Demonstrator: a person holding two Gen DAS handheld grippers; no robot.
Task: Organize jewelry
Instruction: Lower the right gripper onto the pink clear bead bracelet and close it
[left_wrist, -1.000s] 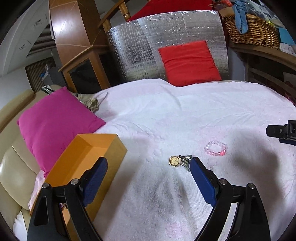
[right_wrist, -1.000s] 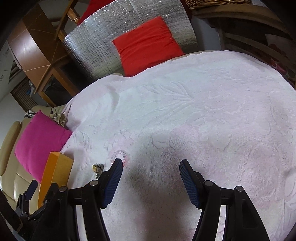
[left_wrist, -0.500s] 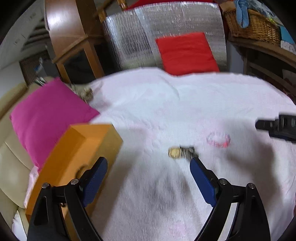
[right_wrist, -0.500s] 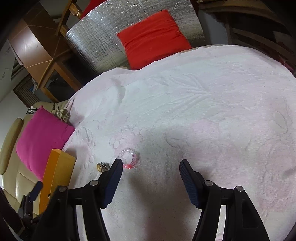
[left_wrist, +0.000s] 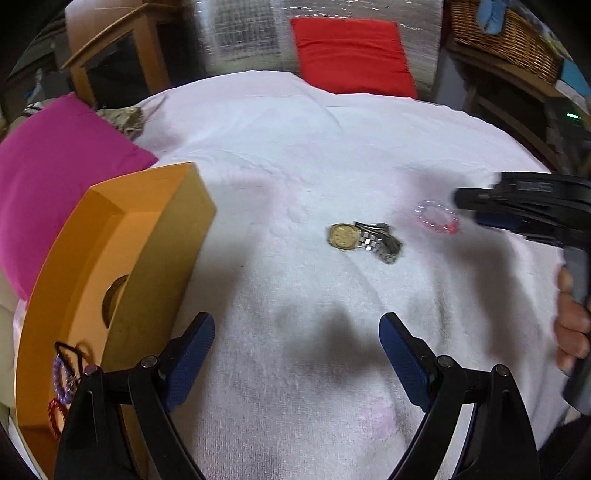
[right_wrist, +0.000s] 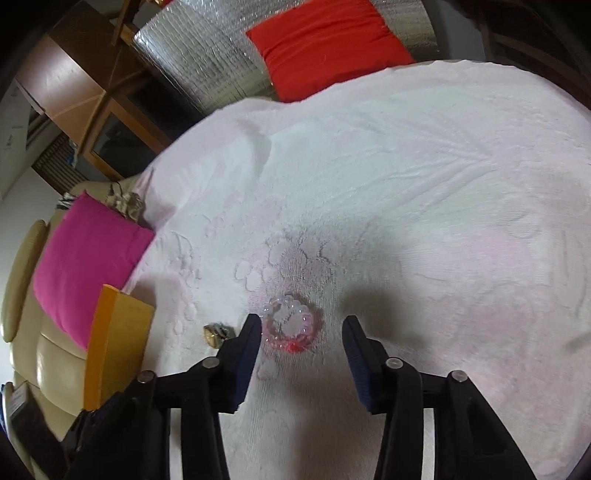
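Right gripper (right_wrist: 301, 332) fingers just narrowing, straddling the pink bead bracelet (right_wrist: 290, 326) without contact, evidently for pickup; left gripper (left_wrist: 297, 347) fingers wide, short of the watch (left_wrist: 364, 238).

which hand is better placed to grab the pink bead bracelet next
Right. The right gripper has the pink bead bracelet just ahead between its fingers, which have just been closing without pressing it. The left gripper is open over bare towel, nearer the watch.

Right gripper (right_wrist: 301, 334) has neared the bracelet (right_wrist: 290, 326) (pink beads) — jaws narrowing.
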